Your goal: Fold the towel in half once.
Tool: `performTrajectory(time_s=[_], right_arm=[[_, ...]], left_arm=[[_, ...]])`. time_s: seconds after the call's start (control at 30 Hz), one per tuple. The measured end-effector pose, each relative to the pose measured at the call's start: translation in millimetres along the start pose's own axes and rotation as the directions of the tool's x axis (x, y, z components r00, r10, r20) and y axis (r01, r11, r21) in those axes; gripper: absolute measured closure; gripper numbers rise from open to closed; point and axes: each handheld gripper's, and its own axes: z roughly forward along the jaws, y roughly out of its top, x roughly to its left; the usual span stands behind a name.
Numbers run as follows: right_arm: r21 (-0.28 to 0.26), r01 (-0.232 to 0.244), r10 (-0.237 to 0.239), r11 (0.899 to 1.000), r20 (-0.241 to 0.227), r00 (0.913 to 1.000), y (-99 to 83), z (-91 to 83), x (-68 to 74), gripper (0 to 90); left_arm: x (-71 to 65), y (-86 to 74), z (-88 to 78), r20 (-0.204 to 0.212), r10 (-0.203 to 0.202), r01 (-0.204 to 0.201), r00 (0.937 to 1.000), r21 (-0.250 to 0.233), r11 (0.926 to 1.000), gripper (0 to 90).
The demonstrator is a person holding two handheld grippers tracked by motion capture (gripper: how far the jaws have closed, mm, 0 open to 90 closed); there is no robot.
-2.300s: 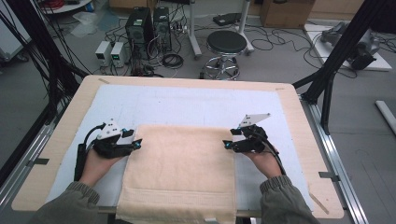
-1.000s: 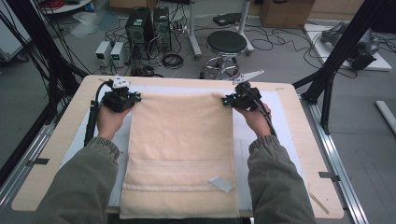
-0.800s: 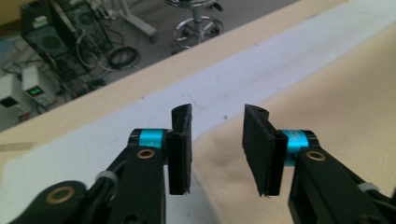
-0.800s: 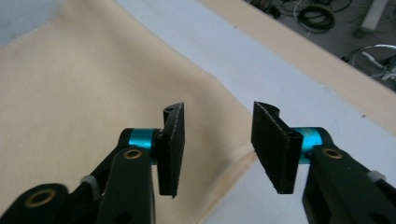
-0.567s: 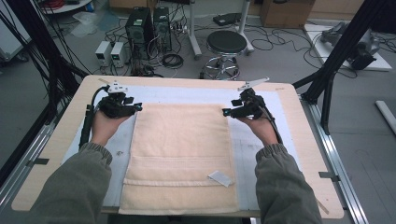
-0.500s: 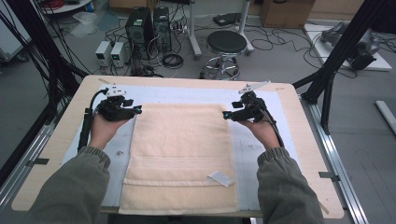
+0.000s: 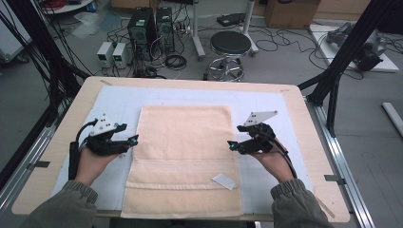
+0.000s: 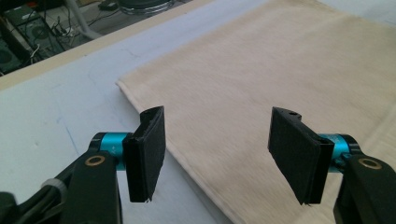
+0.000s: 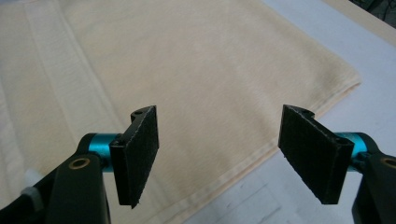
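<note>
Towel (image 7: 183,159), cream-coloured and spread flat, lies lengthwise down the middle of a pale blue mat (image 7: 114,102) on a wooden table (image 7: 85,97), its near end reaching the table's front edge. A small white tag (image 7: 223,181) rests on the cloth near its right side, just below a woven band that crosses the towel.

The left gripper (image 7: 133,140), held in the person's left hand (image 7: 92,164), sits at the towel's left edge about halfway along, jaws pointing inward toward the cloth. In the left gripper view its two black jaws stand wide apart with nothing between them, the towel's long edge running diagonally beneath and between them and the far left corner of the cloth ahead.

The right gripper (image 7: 231,145), in the right hand (image 7: 275,164), mirrors it at the towel's right edge. The right gripper view shows its jaws likewise spread wide and empty above the hemmed edge, the far right corner of the towel beyond.

Behind the table, a black stool (image 7: 230,45), computer towers (image 7: 152,23) and tangled cables (image 7: 176,59) crowd the grey floor.
</note>
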Motion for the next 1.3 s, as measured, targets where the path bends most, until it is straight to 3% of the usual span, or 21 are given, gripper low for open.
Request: performTrajectory(time_s=[0.07, 0.17, 0.3, 0.43, 0.57, 0.73, 0.83, 0.87, 0.93, 1.1, 1.3], right_arm=[[0.043, -0.006, 0.007, 0.999, -0.020, 0.9998, -2.0, -1.9, 6.0, 25.2], [-0.009, 0.021, -0.021, 1.000, -0.007, 0.9998, -8.9, -10.3, 17.9, 27.9], [-0.034, 0.001, -0.002, 0.999, -0.027, 0.9996, -22.1, -13.2, 28.2, 28.2], [-0.029, 0.016, -0.018, 0.999, -0.061, 0.9980, -35.5, -6.1, 40.7, 32.3], [-0.002, 0.026, -0.026, 1.000, -0.100, 0.9947, -49.4, 5.4, 51.2, 40.1], [0.045, 0.034, -0.027, 0.998, -0.145, 0.9891, -60.1, 16.7, 55.6, 48.9], [0.075, 0.054, -0.041, 0.996, -0.156, 0.9869, -61.3, 22.2, 58.5, 54.5], [0.076, 0.054, -0.042, 0.996, -0.160, 0.9862, -62.0, 23.7, 59.6, 55.8], [0.071, 0.059, -0.048, 0.996, -0.154, 0.9870, -62.8, 24.2, 60.8, 60.8], [0.062, 0.085, -0.073, 0.994, -0.167, 0.9832, -63.2, 23.8, 61.8, 77.6], [0.060, 0.081, -0.069, 0.995, -0.175, 0.9821, -62.5, 23.7, 60.4, 83.9]], left_arm=[[-6.5, -8.6, -6.2, 0.010, -0.018, 0.018, 0.9998, -0.017, 0.9997, 36.5], [-16.4, -17.6, -14.7, 0.025, -0.022, 0.022, 0.9994, -0.013, 0.9997, 34.6], [-32.7, -27.1, -23.4, 0.057, 0.002, -0.002, 0.9984, -0.001, 1.0000, 34.1], [-46.5, -34.9, -25.9, 0.101, 0.032, -0.034, 0.9944, 0.020, 0.9992, 34.5], [-52.5, -42.7, -23.2, 0.175, 0.048, -0.056, 0.9834, 0.045, 0.9974, 46.3], [-55.4, -47.7, -16.5, 0.224, 0.043, -0.063, 0.9736, 0.081, 0.9947, 54.9], [-57.8, -50.2, -12.2, 0.247, 0.057, -0.086, 0.9673, 0.106, 0.9907, 59.8], [-59.7, -51.9, -9.3, 0.263, 0.074, -0.109, 0.9621, 0.124, 0.9863, 62.2], [-63.2, -54.3, -5.3, 0.269, 0.098, -0.140, 0.9582, 0.141, 0.9800, 65.4], [-64.4, -53.5, -3.5, 0.269, 0.097, -0.138, 0.9582, 0.139, 0.9806, 73.6], [-66.3, -51.0, -3.3, 0.265, 0.122, -0.163, 0.9565, 0.138, 0.9769, 82.9]])
